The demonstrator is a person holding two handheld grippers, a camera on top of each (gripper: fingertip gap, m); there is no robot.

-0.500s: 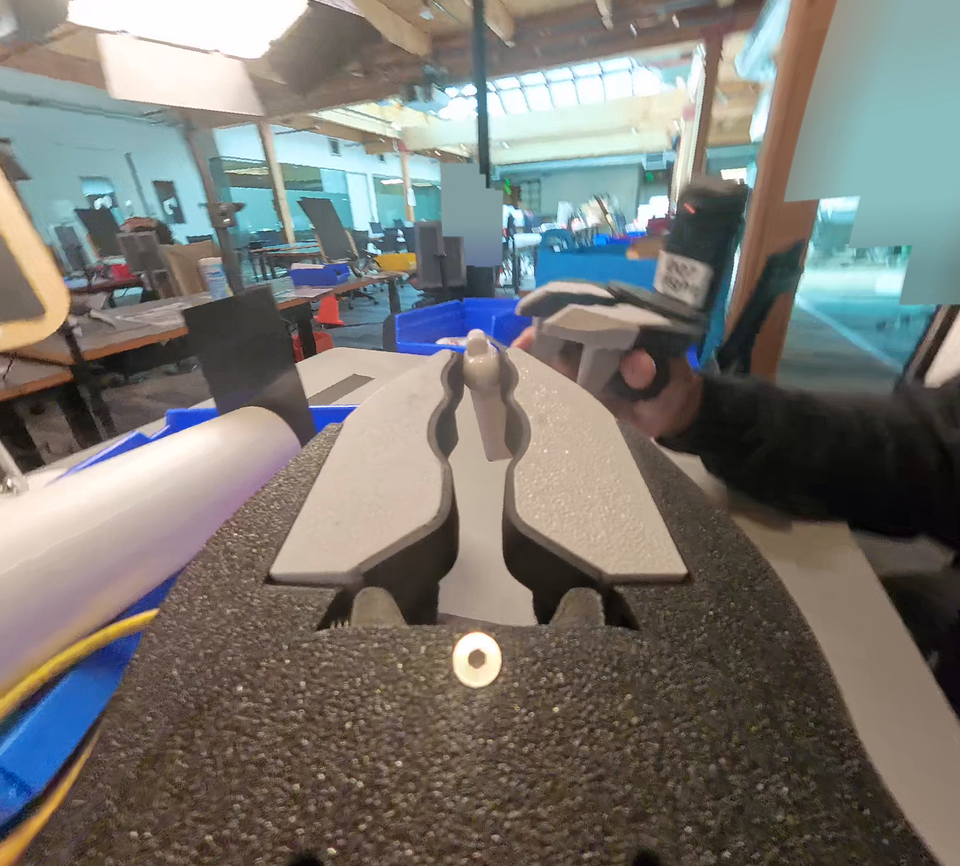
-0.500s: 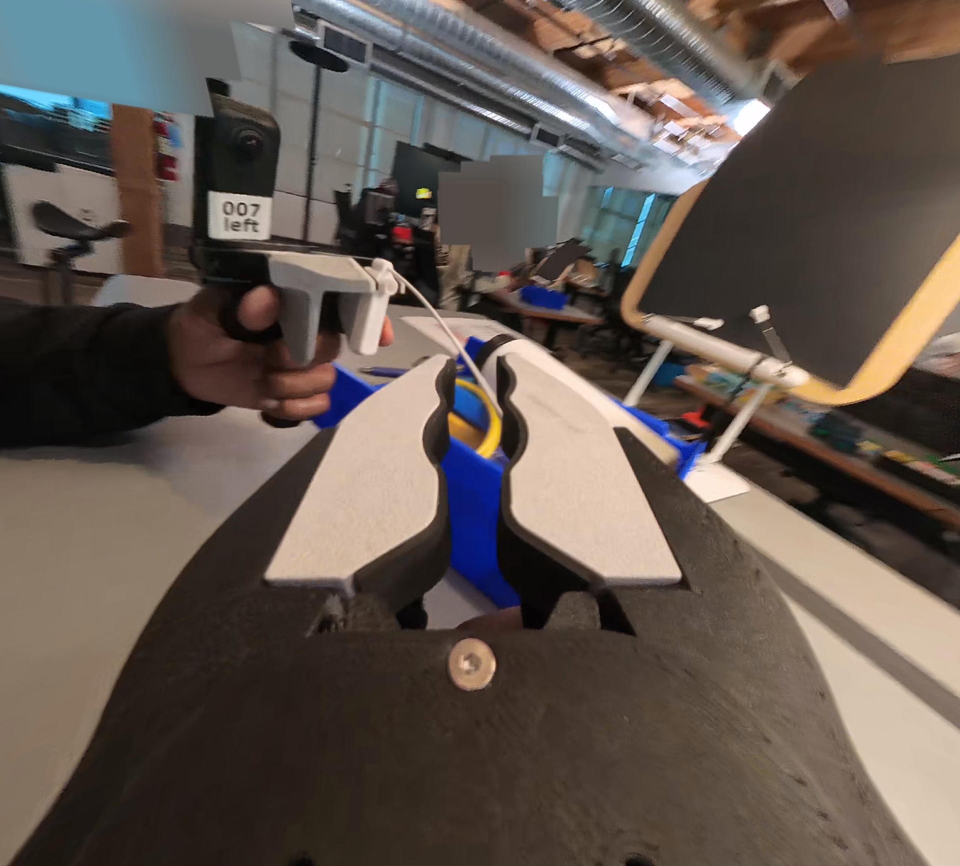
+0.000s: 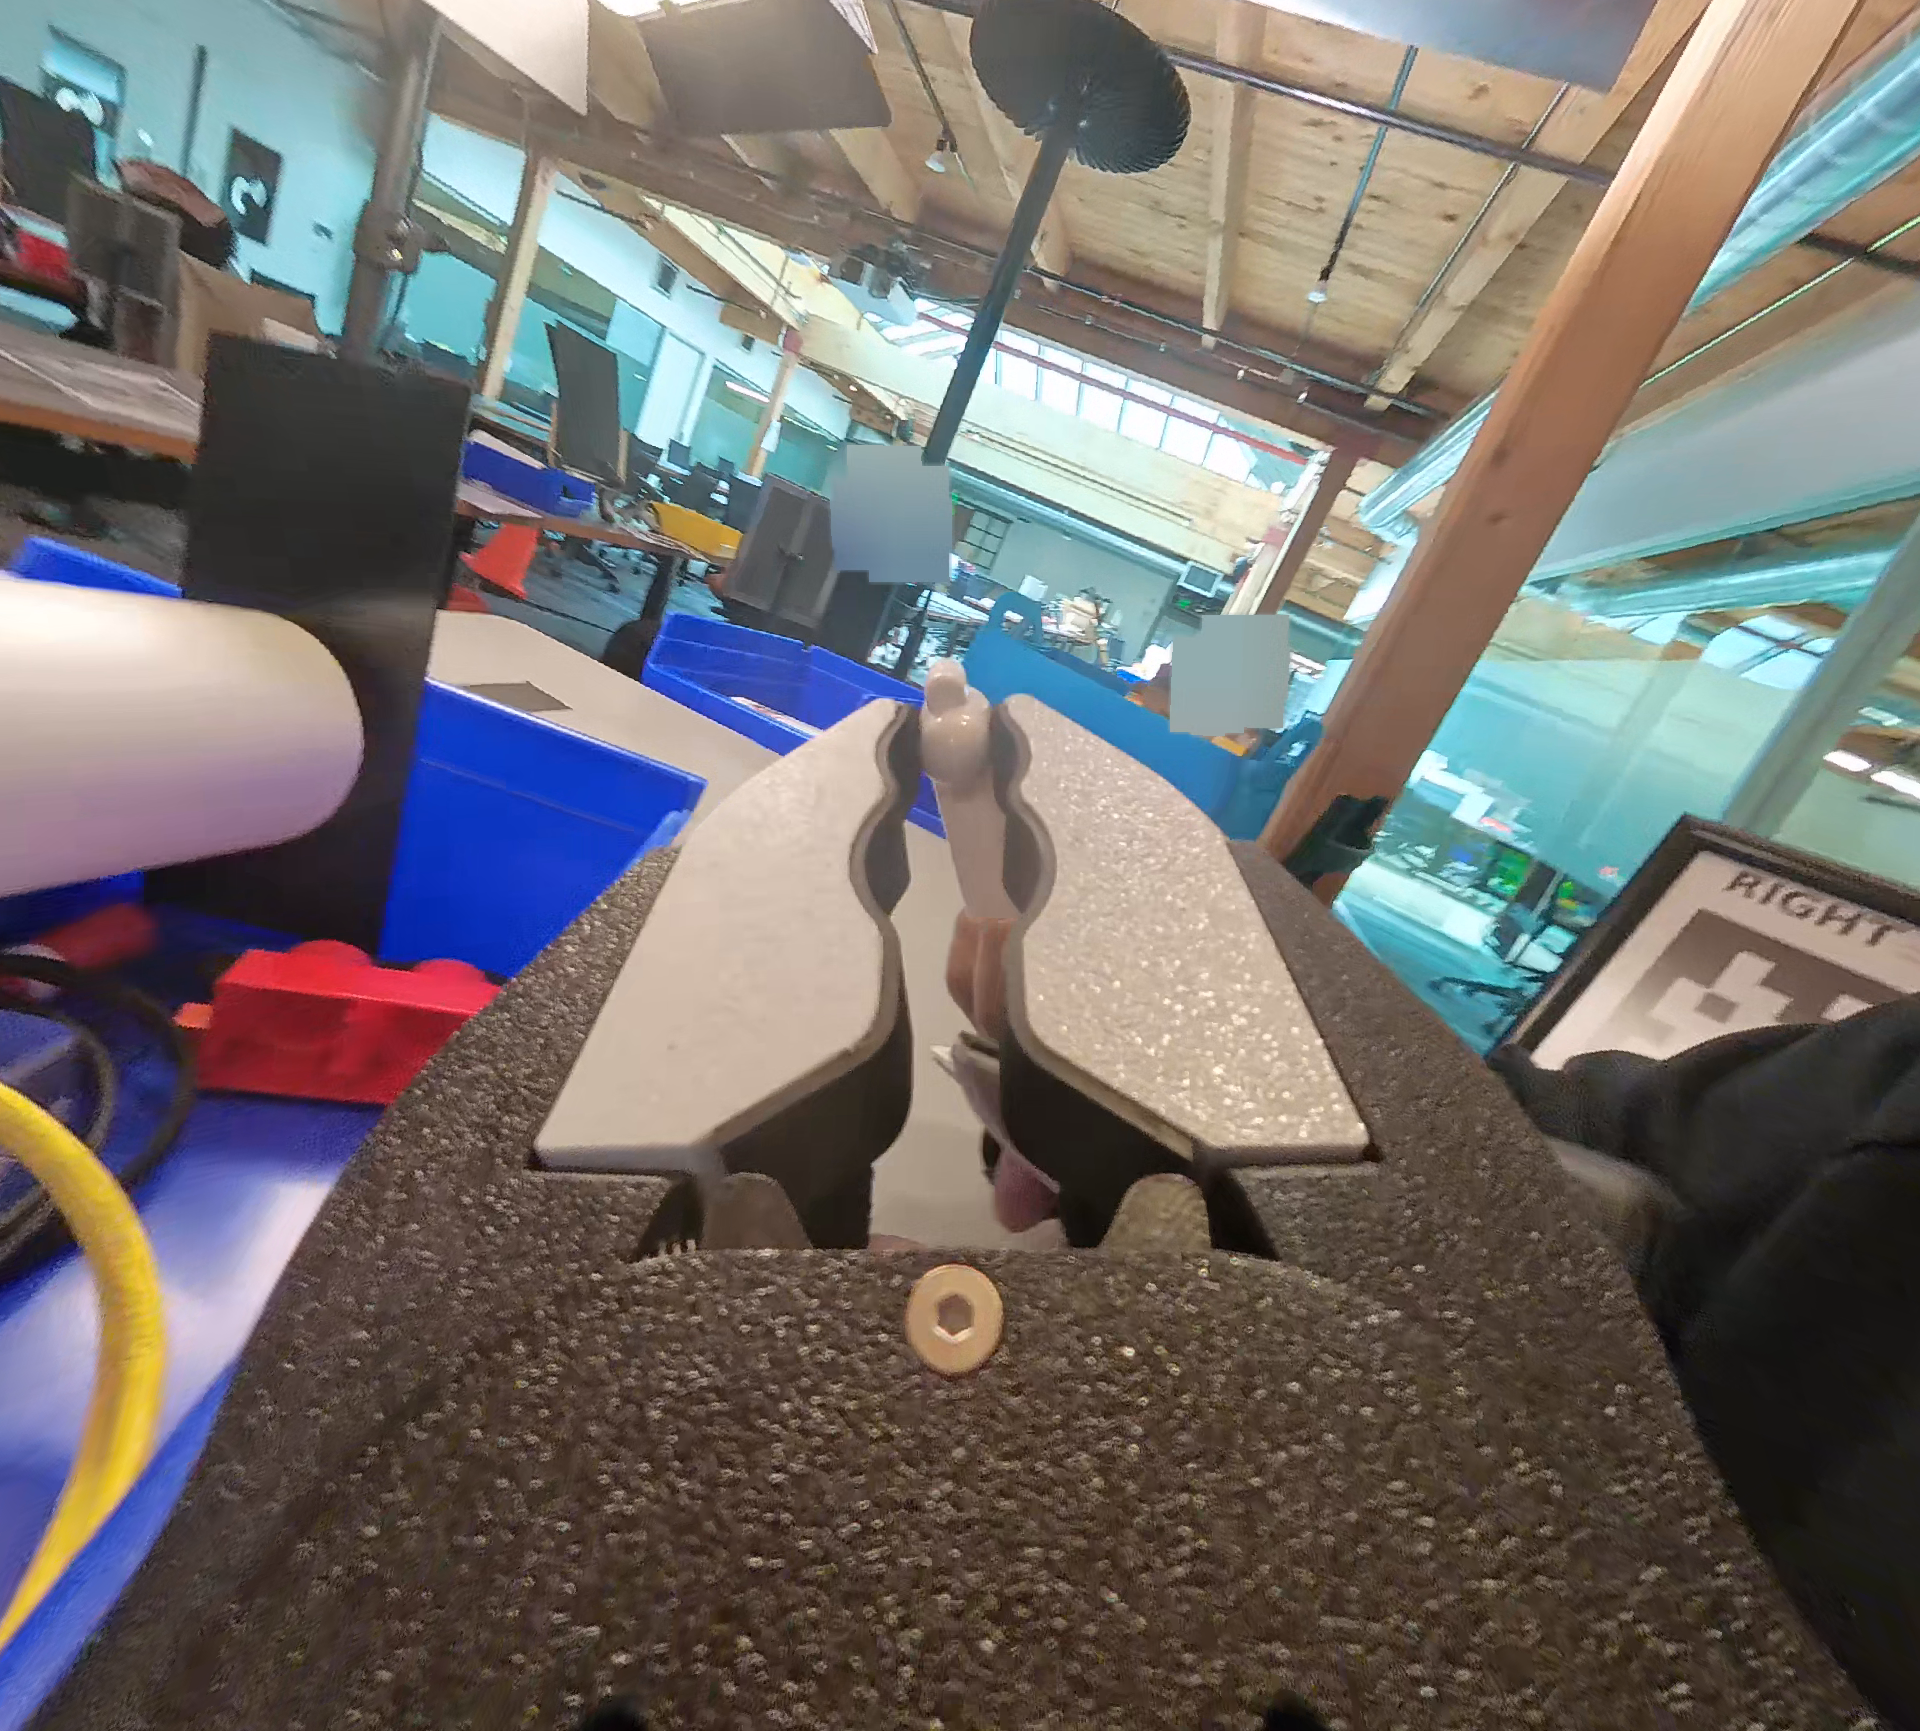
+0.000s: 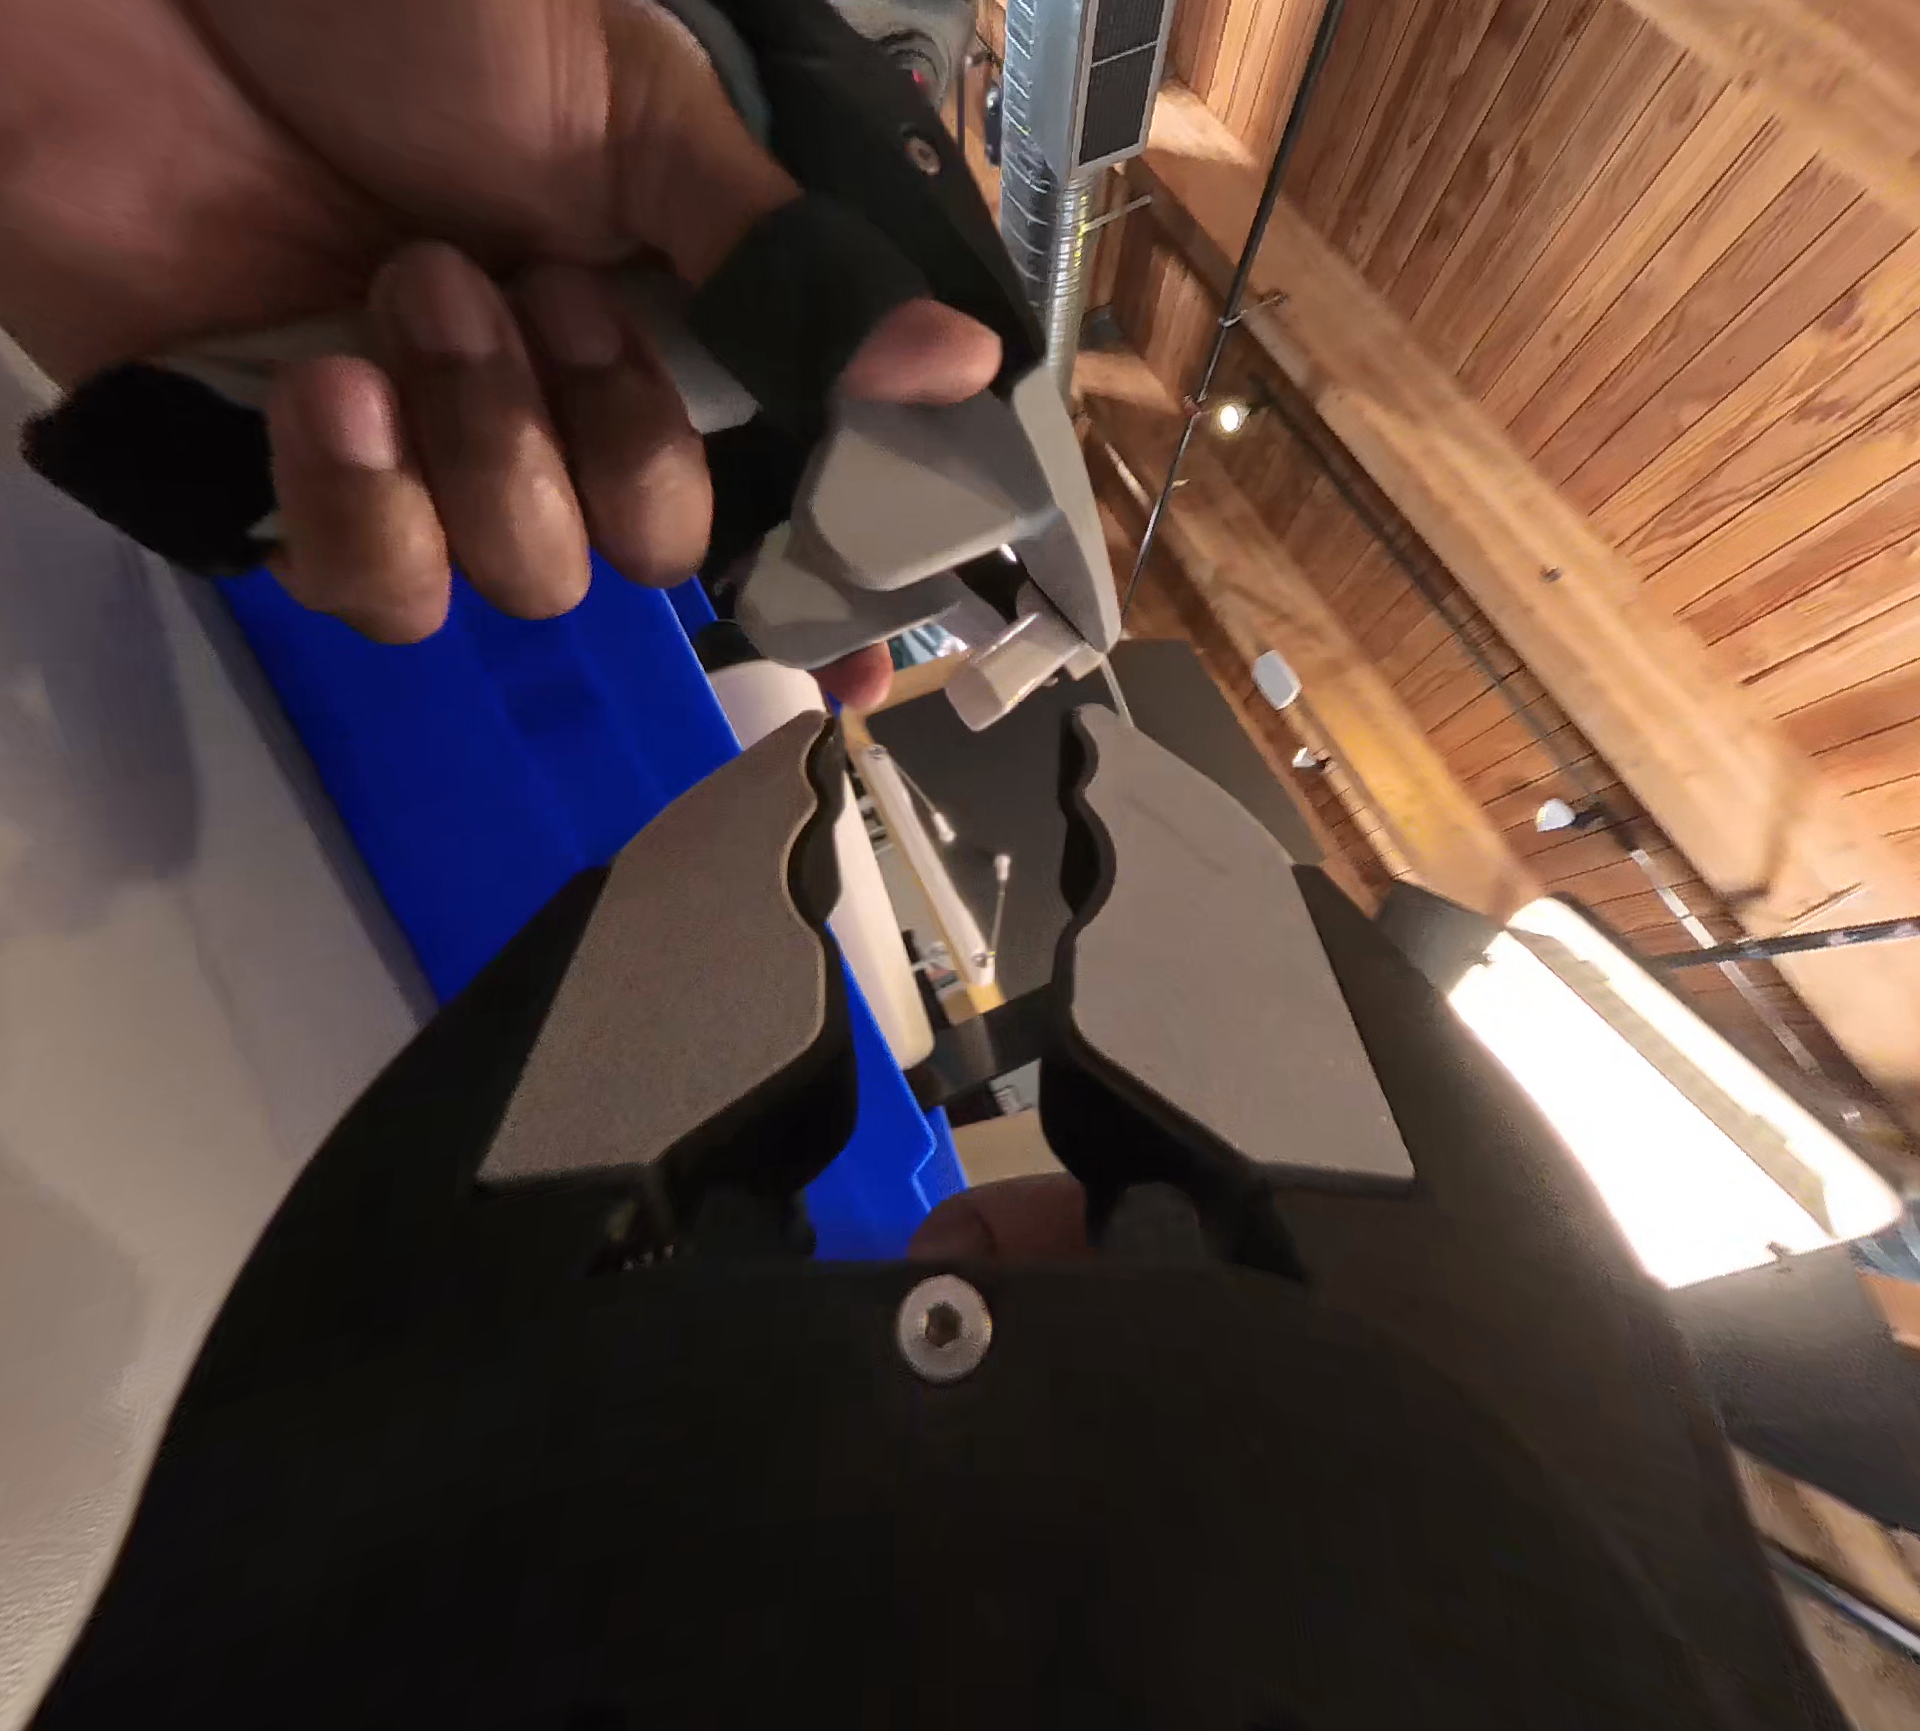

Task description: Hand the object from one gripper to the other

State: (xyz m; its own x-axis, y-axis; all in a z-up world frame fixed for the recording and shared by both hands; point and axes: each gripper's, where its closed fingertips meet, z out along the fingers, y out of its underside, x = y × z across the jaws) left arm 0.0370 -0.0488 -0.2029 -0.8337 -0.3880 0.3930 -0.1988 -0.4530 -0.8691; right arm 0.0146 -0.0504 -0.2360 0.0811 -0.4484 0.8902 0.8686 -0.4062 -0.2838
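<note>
Half a second ago the two hand-held grippers were well apart; now the right hand-held gripper (image 4: 945, 725) has swung in close and tilted upward, so its view shows the wooden ceiling and a metal duct. Its jaws have spread wide, with nothing between them. Just beyond its tips, the left hand-held gripper (image 4: 1049, 611) comes in from the upper left, gripped by a person's hand (image 4: 416, 331), its fingertips (image 4: 1060, 486) pinched on the white plug (image 4: 1003, 679) with a thin white cable trailing from it. The plug sits just above the gap between the right fingertips, close to them but not yet enclosed.

From the left wrist view, the left hand-held gripper (image 3: 951, 725) is narrowed onto the white plug (image 3: 961, 767), whose rounded end pokes out past the tips while its body runs back between the fingers. To its left lie a blue bin (image 3: 520, 808), a red block (image 3: 332, 1016) and a yellow cable (image 3: 114, 1318). A dark sleeve (image 3: 1766, 1266) fills the lower right.
</note>
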